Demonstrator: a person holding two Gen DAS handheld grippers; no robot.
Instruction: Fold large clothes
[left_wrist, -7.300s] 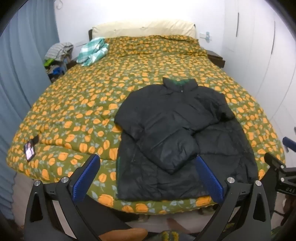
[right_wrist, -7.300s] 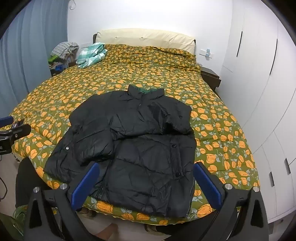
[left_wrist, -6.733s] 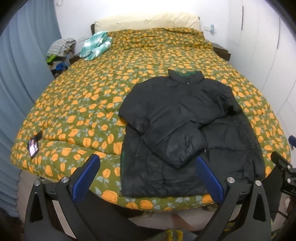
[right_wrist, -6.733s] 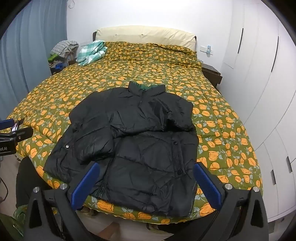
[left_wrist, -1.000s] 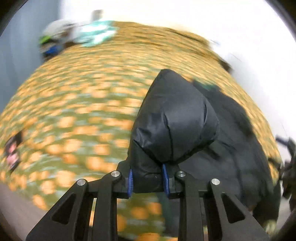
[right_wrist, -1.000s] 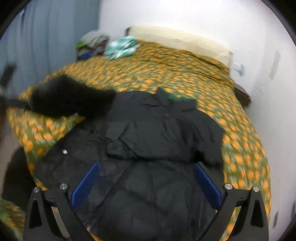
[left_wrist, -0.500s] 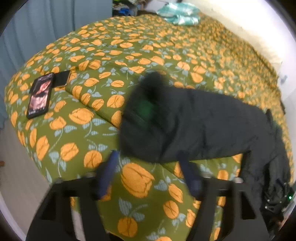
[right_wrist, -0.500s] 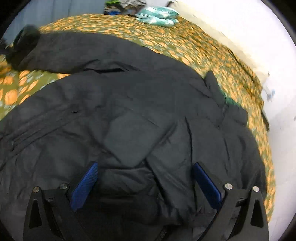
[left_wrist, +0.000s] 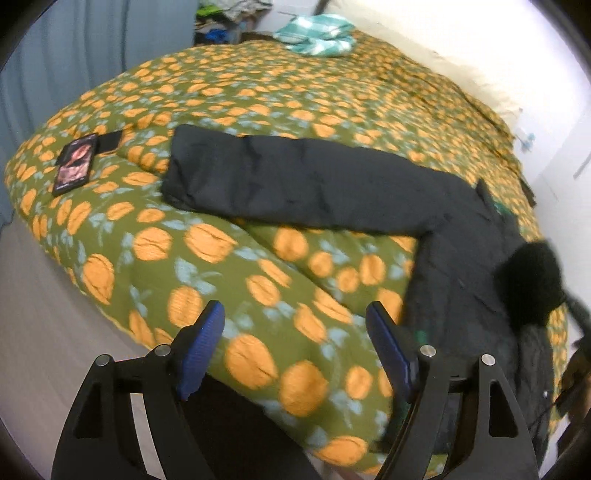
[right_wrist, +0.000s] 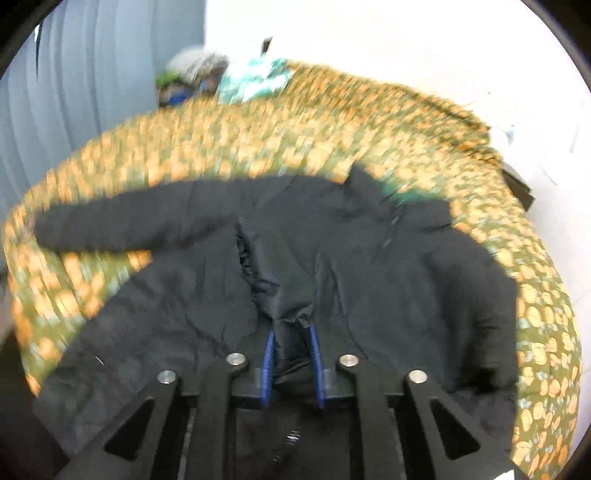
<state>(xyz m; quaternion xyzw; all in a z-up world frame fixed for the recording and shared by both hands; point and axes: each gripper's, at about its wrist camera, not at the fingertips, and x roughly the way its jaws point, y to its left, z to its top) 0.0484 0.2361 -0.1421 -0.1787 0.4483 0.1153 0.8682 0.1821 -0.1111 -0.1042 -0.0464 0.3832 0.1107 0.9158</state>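
Unfolded now across the near-left corner of the orange-flowered green quilt (left_wrist: 207, 280), one sleeve of the puffy black padded jacket (left_wrist: 295, 184); left gripper (left_wrist: 295, 354) still widening, empty; right gripper (right_wrist: 291, 365) pinching the other cuff; soft, light, slippery.

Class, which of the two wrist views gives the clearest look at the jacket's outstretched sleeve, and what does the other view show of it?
The left wrist view: the sleeve lies sharp and full-length across the quilt, cuff end included. In the right wrist view the sleeve appears only as a motion-blurred dark band on the left, its cuff indistinct.
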